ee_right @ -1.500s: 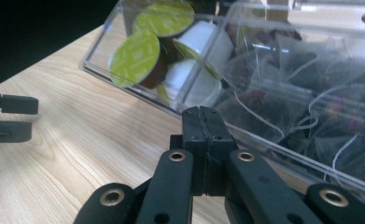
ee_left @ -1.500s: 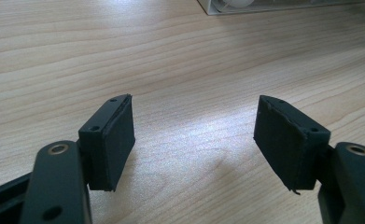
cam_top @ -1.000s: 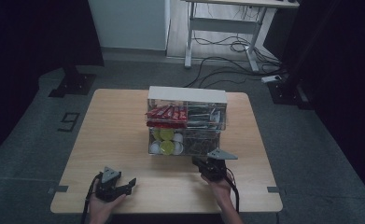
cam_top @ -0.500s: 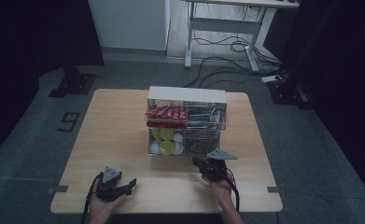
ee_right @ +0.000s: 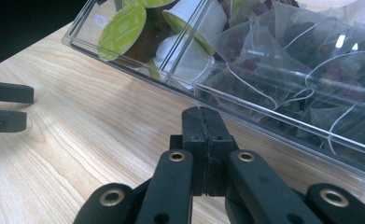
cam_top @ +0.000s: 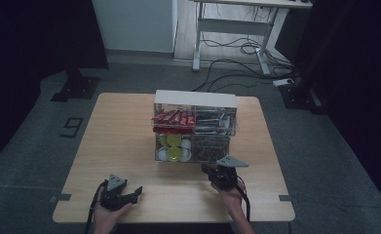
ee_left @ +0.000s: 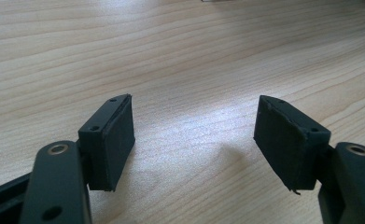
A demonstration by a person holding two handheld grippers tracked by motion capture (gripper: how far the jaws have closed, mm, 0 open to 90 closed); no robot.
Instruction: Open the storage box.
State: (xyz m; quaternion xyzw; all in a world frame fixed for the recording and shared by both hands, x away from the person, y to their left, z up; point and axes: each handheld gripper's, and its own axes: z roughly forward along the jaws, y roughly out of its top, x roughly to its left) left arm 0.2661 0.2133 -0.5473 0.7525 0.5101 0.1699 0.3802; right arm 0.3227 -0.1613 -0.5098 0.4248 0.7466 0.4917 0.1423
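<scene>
Two grippers sit on your side of the table (cam_top: 120,126). Your right gripper (ee_right: 202,122) has its jaws pressed flat together with nothing between them, and its tips point at the near bottom edge of the clear organizer box (cam_top: 195,127), just short of it and not touching. That box stands upright mid-table, its long axis running across the table from your left to your right, its open clear front facing you. From the right gripper view, the compartment straight ahead of the shut tips holds tea bags (ee_right: 306,60); the one to the left holds green-lidded coffee pods (ee_right: 124,28). Red packets (cam_top: 173,118) fill the upper left tier. Your left gripper (ee_left: 194,140) rests near the table's front left, well apart from the box, jaws spread wide over bare wood
</scene>
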